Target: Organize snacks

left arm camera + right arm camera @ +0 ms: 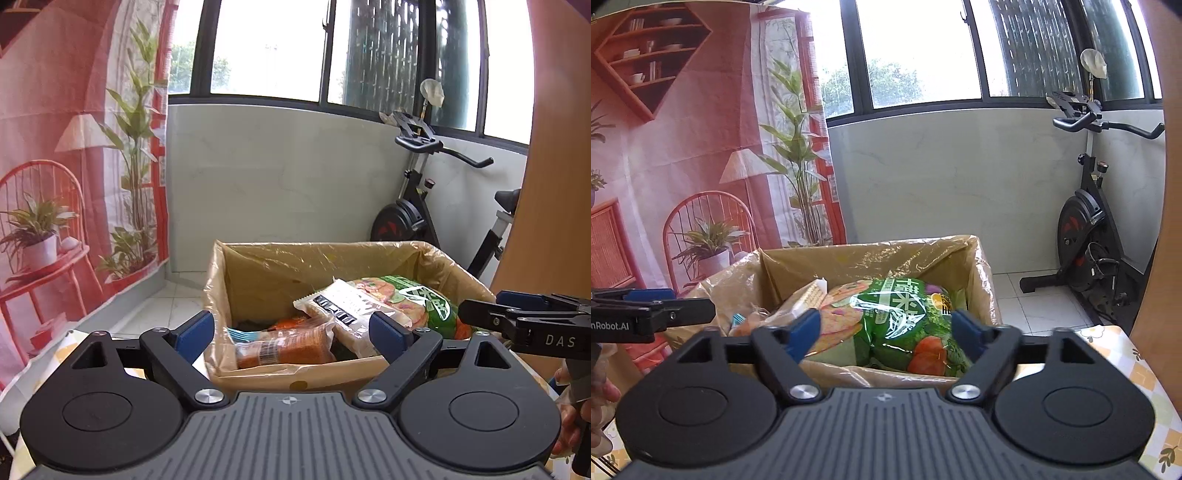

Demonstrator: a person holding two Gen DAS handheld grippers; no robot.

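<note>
On patterned tablecloth [1137,369], lined snack box [295,373], exercise bike [1086,225] behind, possibly balcony.

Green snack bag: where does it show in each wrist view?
Left wrist: green bag lies right of centre in the box, behind the white packet.
Right wrist: green bag sits centre, between the open fingers.
Shared landmark: exercise bike.

Both wrist views close behind open claws, facing window, sharing lined box [295,373]
</note>
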